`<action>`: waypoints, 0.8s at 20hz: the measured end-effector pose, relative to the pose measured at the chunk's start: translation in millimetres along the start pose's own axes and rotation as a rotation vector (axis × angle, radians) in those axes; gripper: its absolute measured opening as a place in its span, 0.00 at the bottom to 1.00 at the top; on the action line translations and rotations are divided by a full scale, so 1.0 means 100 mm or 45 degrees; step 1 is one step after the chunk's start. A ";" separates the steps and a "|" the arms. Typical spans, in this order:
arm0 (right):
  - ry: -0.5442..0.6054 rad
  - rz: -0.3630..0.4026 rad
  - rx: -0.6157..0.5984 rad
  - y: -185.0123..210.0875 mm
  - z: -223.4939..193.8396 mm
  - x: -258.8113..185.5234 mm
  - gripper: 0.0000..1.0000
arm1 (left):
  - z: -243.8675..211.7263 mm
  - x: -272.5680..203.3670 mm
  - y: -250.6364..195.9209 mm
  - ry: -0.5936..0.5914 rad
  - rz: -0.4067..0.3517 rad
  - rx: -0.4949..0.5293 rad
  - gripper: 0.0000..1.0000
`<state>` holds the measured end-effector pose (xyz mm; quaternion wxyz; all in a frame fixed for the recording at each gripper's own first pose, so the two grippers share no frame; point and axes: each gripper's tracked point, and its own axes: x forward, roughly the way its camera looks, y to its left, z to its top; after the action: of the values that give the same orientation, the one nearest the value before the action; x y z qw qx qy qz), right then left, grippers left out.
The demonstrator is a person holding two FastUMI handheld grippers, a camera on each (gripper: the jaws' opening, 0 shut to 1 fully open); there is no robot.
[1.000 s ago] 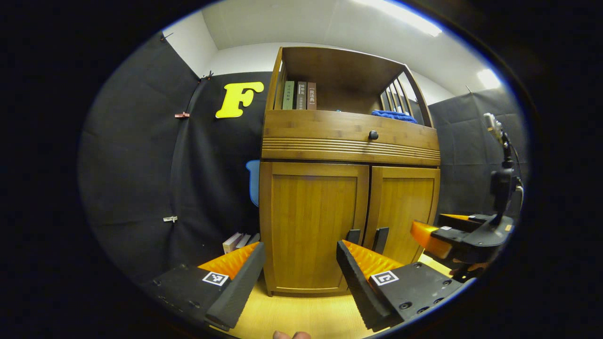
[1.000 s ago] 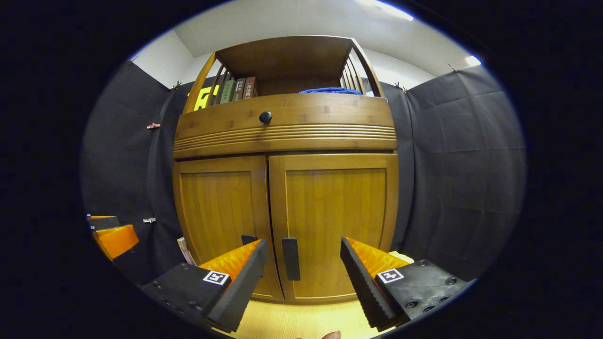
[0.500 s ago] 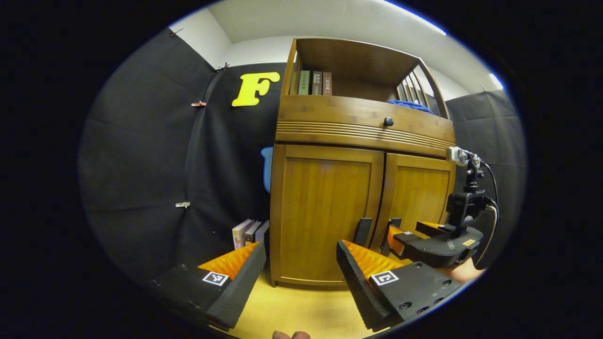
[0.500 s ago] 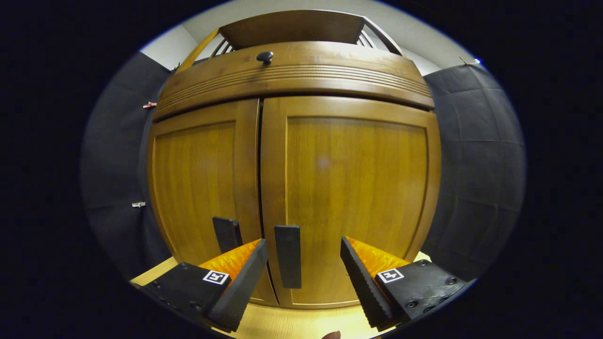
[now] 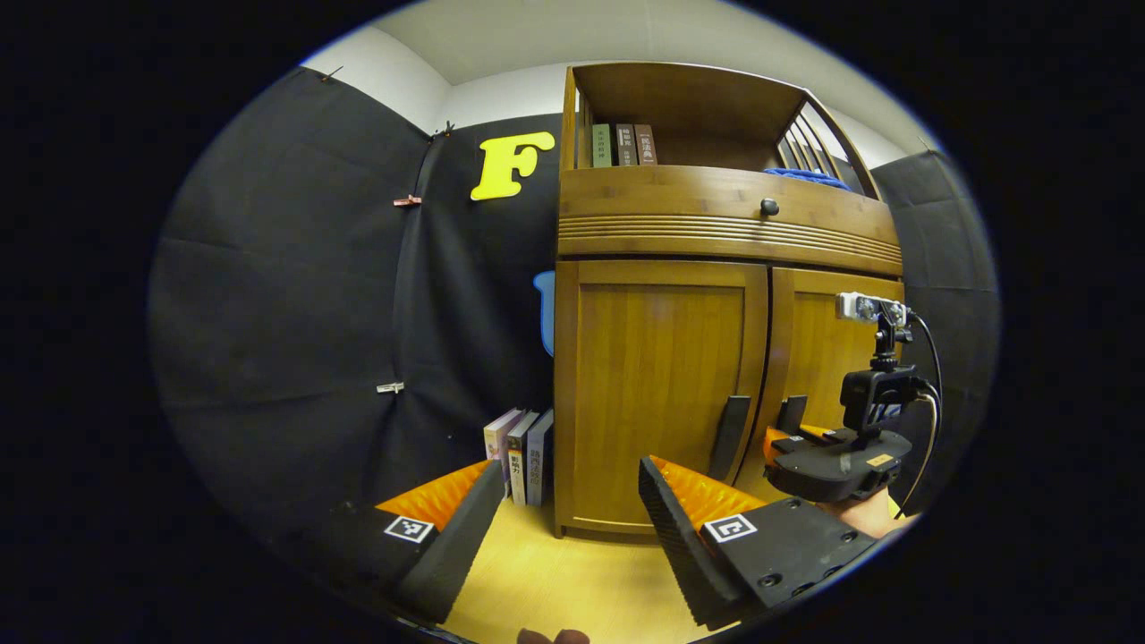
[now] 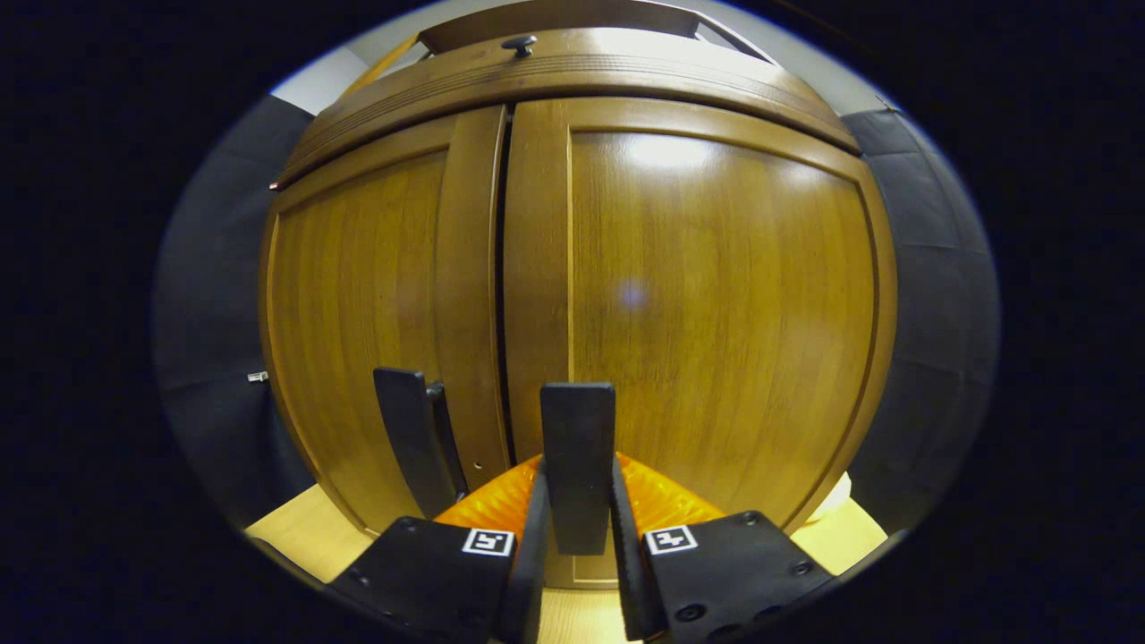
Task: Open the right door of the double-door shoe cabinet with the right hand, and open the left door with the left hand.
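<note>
A wooden shoe cabinet (image 5: pixel 662 394) stands with both lower doors closed. In the right gripper view, my right gripper (image 6: pixel 578 528) is shut on the right door's dark vertical handle (image 6: pixel 578 447), both fingers pressed against its sides. The left door's handle (image 6: pixel 407 438) hangs just left of it. In the left gripper view, my left gripper (image 5: pixel 569 519) is open, held back from the left door (image 5: pixel 657 394), with its handle (image 5: pixel 730 436) ahead to the right. The right gripper (image 5: pixel 827 461) and the hand holding it show at the right door (image 5: pixel 827 358).
Several books (image 5: pixel 521 456) lean on the floor left of the cabinet, against the black cloth wall. A drawer with a round knob (image 5: pixel 768 207) sits above the doors, with books (image 5: pixel 622 145) and a blue cloth (image 5: pixel 801 176) on the open shelf. Light wood floor (image 5: pixel 555 581) lies in front.
My right gripper moved in to the right door and shut on its handle. My left gripper drifted left, so the cabinet sits further right in its view.
</note>
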<state>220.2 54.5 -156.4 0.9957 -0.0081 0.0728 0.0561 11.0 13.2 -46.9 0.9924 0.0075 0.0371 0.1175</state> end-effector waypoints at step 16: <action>0.006 0.062 0.058 -0.37 0.00 -1.14 0.22 | 0.26 -0.41 -0.08 -0.084 -0.209 0.060 0.92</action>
<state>112.1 5.1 -139.2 0.9938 0.0162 0.0767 0.0786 -24.6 -4.5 -18.4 0.9989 0.0317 0.0076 0.0344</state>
